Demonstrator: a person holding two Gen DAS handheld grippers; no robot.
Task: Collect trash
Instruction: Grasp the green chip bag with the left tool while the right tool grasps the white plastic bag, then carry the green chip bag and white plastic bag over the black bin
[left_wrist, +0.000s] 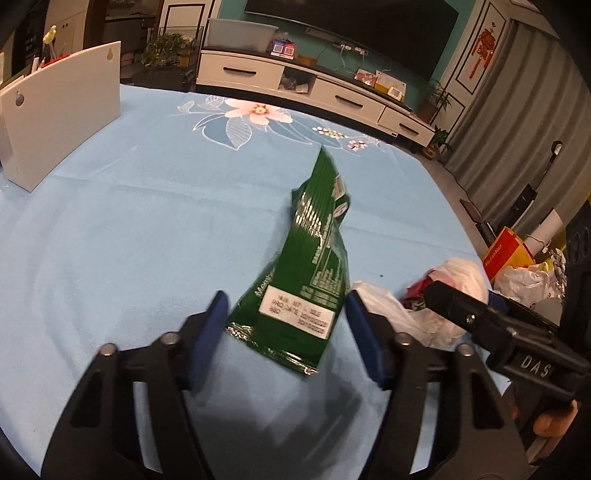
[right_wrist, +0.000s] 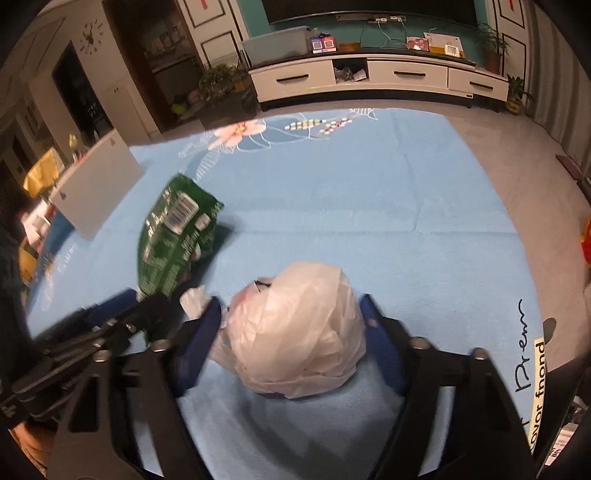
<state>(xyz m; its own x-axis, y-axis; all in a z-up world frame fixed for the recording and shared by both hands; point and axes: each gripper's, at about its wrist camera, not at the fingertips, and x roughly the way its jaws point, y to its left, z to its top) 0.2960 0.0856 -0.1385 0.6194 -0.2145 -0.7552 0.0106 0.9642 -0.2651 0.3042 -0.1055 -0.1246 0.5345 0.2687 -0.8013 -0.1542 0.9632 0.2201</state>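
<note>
Left wrist view: left gripper (left_wrist: 284, 314) spread wide, blue pads (left_wrist: 207, 332) on either side of the near end of a green snack bag (left_wrist: 310, 266), neither pad clearly pressing on it, so released. Green snack bag crumpled and twisted, near end flat on the blue floral tablecloth (left_wrist: 129, 221), far end rising and tilted away; white date label facing up near the lower edge. Just to the right, touching or almost touching the right pad, a white plastic bag (left_wrist: 413, 310) with something red showing inside. Right gripper (left_wrist: 491, 314) reaching in from the right edge over that white plastic bag, fingertips hidden from here. White board (left_wrist: 62, 107) standing upright at the far left of the cloth, well apart from the trash. TV cabinet (left_wrist: 314, 88) beyond the table

Right wrist view: right gripper (right_wrist: 291, 325) parted around the white plastic bag (right_wrist: 295, 332), bundled into a rounded lump on the blue floral tablecloth (right_wrist: 369, 203); left pad against the bag's side, right pad just beside it with a sliver of gap, so not clenched. Green snack bag (right_wrist: 173, 236) to the left, barcode side visible, upper end lifted off the cloth. Left gripper (right_wrist: 122, 314) blurred at the lower left, at the snack bag's near end. White board (right_wrist: 96, 181) behind at the left. TV cabinet (right_wrist: 369, 75) across the floor
</note>
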